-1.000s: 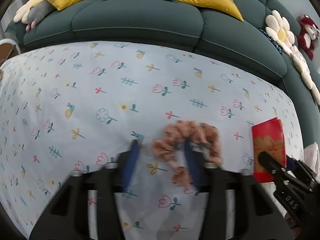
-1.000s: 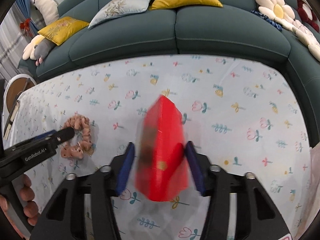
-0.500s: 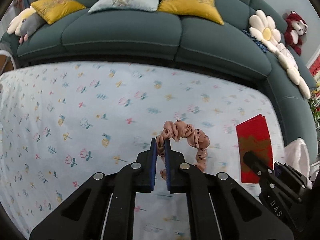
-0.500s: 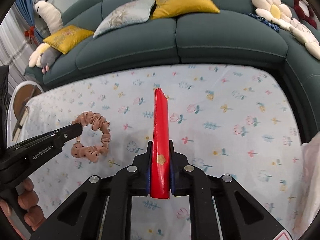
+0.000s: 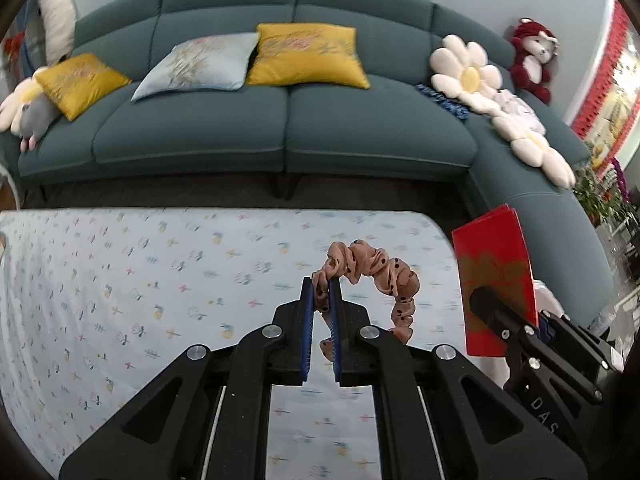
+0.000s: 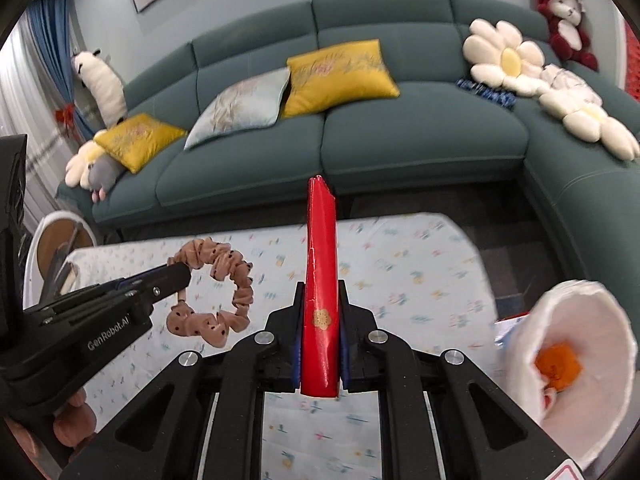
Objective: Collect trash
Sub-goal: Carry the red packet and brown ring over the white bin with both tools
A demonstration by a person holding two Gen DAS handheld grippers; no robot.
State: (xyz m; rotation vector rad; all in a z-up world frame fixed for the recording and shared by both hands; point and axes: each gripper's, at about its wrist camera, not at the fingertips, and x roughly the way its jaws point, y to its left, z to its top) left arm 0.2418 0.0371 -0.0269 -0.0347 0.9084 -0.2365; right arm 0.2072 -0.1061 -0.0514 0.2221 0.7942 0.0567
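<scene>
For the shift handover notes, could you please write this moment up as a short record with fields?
left gripper: shut on the pink scrunchie, held above the table
right gripper: shut on the red envelope, edge-on, pointing up and away
table: floral cloth, no other trash seen on it
white bag: lower right of right view, open, orange item inside
background: teal sofa with cushions

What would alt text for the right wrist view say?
The right gripper is shut on a flattened red envelope, held edge-on above a floral tablecloth. At left, the left gripper holds up a pink dotted scrunchie; a teal sofa with cushions stands behind.
</scene>
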